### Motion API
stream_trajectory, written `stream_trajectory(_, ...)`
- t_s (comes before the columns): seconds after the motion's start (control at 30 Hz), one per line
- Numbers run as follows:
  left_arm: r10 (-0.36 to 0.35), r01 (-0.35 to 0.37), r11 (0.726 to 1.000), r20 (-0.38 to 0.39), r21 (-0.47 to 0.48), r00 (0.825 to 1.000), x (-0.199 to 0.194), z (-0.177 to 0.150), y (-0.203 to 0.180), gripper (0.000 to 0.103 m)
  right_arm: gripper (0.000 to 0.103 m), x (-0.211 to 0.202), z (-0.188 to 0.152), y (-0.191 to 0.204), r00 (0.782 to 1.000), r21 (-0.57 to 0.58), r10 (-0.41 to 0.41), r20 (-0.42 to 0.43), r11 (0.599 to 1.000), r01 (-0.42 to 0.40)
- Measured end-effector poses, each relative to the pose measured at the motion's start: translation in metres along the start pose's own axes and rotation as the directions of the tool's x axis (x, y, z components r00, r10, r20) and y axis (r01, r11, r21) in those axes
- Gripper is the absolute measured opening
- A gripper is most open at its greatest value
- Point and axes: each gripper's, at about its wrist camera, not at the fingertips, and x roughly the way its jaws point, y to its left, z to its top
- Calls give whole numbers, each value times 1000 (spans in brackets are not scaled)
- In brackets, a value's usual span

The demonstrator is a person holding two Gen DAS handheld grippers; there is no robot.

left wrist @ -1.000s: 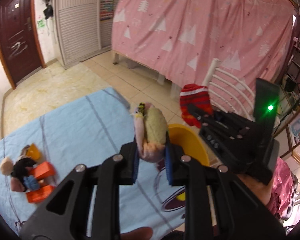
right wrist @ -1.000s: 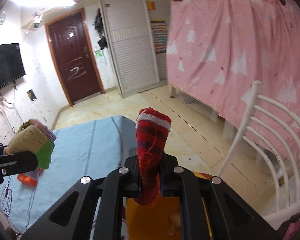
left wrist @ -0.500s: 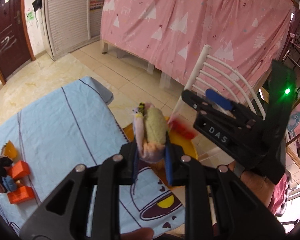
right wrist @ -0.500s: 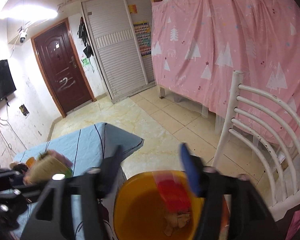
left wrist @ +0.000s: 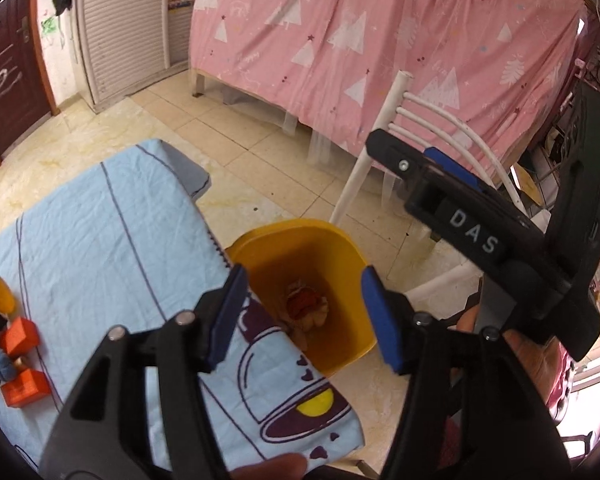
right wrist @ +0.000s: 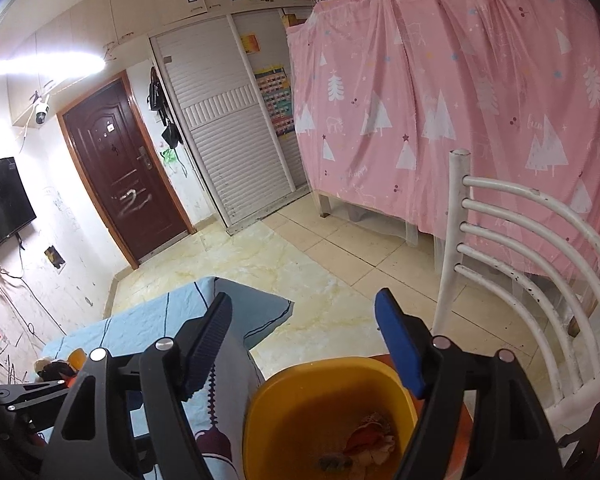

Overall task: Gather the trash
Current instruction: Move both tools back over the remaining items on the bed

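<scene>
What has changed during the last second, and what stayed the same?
Both grippers let go: the left gripper, jaws opening, dropped its pink-green cloth bundle; the right gripper released its red striped sock into the yellow plastic bin. The orange blocks stayed on the blue cloth.

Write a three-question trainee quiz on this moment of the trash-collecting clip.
1. True or false: the left tool has something between its pads.
2. Where does the yellow bin stand: A on the blue cloth, B on the floor beside the cloth-covered surface, C on the white chair?
3. What colour are the blocks still on the cloth?

Key: 1 false, its jaws are opening with nothing between them; 2 B; 3 orange.
</scene>
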Motion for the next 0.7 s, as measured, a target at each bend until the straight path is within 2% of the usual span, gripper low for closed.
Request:
stream_trajectory(0.2,41,-38,997,41,-68,998,-24,-9,31,61,71,6,2,26,998,-37,64,-4,997,-64)
stream_trajectory(0.4,156,-142,978,89,-151,984,-57,-21,79,64,76,16,-2,80,987,-113,157,-27,981,-159)
stream_trajectory(0.53,229,-199,950,106,-239,968,-82,-32,123,65,78,26,-12,122,976,-175,208,-68,960,-217)
stream_trajectory(0.7,325,-268,899,116,-346,939,-113,-45,175,66,80,34,-28,169,958,-248,258,-127,927,-283)
